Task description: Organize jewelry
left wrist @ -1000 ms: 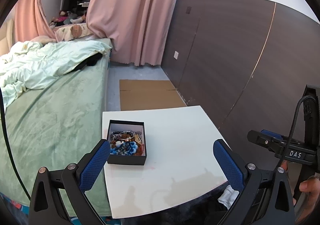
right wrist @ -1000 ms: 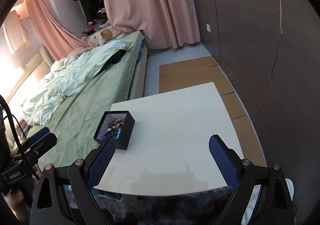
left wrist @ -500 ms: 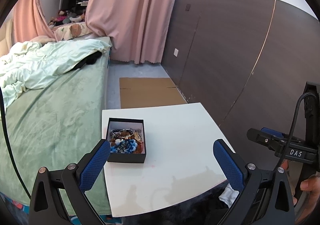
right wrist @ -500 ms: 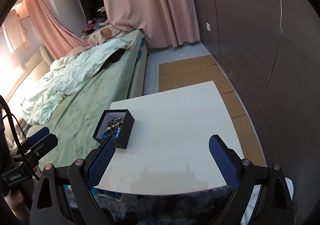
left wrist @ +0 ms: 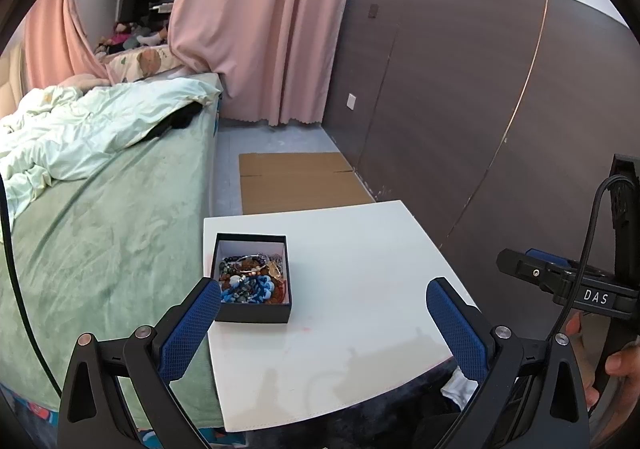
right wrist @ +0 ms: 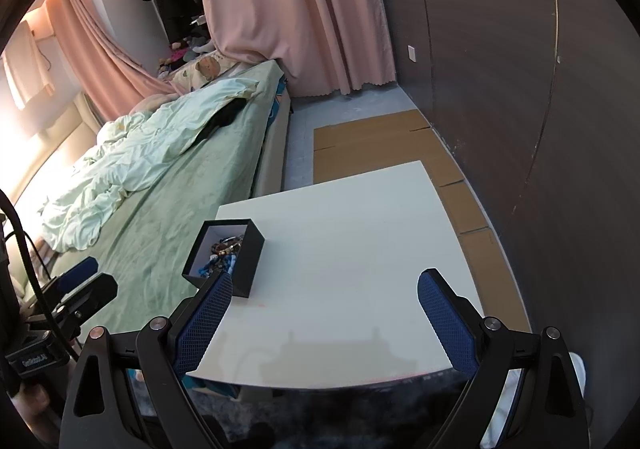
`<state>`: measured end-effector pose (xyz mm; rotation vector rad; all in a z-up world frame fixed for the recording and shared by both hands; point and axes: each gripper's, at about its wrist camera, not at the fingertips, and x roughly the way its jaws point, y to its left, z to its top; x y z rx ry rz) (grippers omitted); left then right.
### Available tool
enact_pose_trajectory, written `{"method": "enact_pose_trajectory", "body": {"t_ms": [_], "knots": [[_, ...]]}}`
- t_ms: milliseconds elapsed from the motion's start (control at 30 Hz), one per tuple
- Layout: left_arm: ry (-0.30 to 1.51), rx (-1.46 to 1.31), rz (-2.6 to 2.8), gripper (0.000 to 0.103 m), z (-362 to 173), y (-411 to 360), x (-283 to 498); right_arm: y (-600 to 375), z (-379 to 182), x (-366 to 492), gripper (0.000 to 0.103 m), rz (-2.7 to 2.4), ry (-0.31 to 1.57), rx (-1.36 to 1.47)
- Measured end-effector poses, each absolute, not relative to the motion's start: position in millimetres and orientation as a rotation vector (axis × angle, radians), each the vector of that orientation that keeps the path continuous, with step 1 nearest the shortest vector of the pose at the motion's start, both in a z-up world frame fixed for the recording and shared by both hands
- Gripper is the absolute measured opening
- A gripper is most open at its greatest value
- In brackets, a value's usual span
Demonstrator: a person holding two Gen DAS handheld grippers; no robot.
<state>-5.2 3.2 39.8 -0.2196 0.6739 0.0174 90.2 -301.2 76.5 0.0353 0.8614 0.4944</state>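
While uncovered, black box (left wrist: 251, 280) holds tangled beaded jewelry (left wrist: 253, 279).

Both fisheye views bow straight lines toward black corners. In the right wrist view strong daylight enters from nine to ten o'clock, bleaching the wall beside the bed (right wrist: 168, 185). The left wrist view is evenly lit. The white table (right wrist: 352, 233) carries soft gripper shadows at six o'clock. Focus is sharp throughout, without motion blur
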Motion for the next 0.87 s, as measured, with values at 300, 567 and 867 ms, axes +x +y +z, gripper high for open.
{"method": "enact_pose_trajectory", "body": {"t_ms": [300,567,867], "knots": [[0.674,-0.197,0.023,0.102,37,1,-9,-302,77,91,0.094,0.497,0.858,0.031],[0.682,-0.181,0.033,0.102,36,-3,-6,-308,75,94,0.094,0.488,0.863,0.039],[0.69,-0.157,0.035,0.102,35,-7,-2,-311,76,97,0.094,0.481,0.869,0.039]]}}
